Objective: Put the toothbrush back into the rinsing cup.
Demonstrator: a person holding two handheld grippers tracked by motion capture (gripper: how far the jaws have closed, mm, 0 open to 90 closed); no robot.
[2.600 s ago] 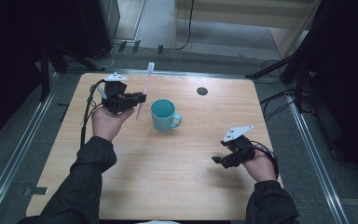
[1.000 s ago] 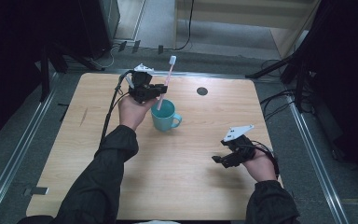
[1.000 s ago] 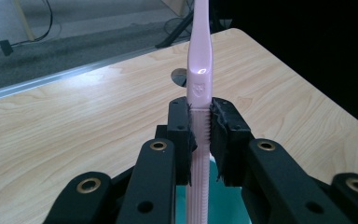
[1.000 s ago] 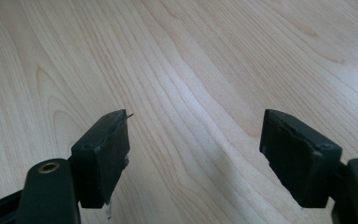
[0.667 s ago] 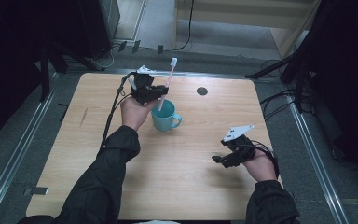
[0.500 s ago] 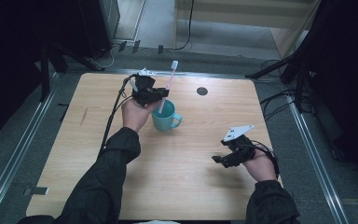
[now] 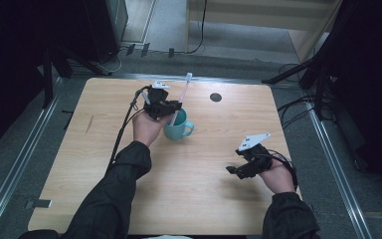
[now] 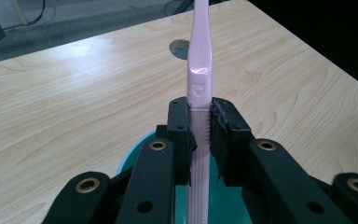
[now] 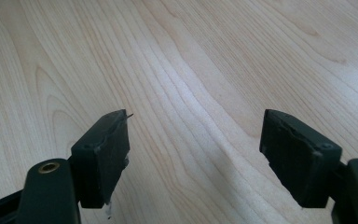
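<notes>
Pink toothbrush held upright over the teal mug, ready to go in.

The left gripper [image 8: 200, 128] is clamped on the ribbed handle of the pink toothbrush [image 8: 199, 79], and in the high view the toothbrush [image 7: 181, 99] stands a little tilted with its lower end at the mouth of the teal mug [image 7: 177, 130], near the middle of the wooden table [image 7: 303, 199]. The toothbrush looks light, thin and stiff plastic; its smooth upper neck may slip, so the ribbed part is the better place to hold it, as now. The mug seems light too and could tip if the handle pushes against its rim. The right gripper [image 9: 196, 154] rests low over bare table, well apart from the mug, with its jaws wide apart and nothing between them.
</notes>
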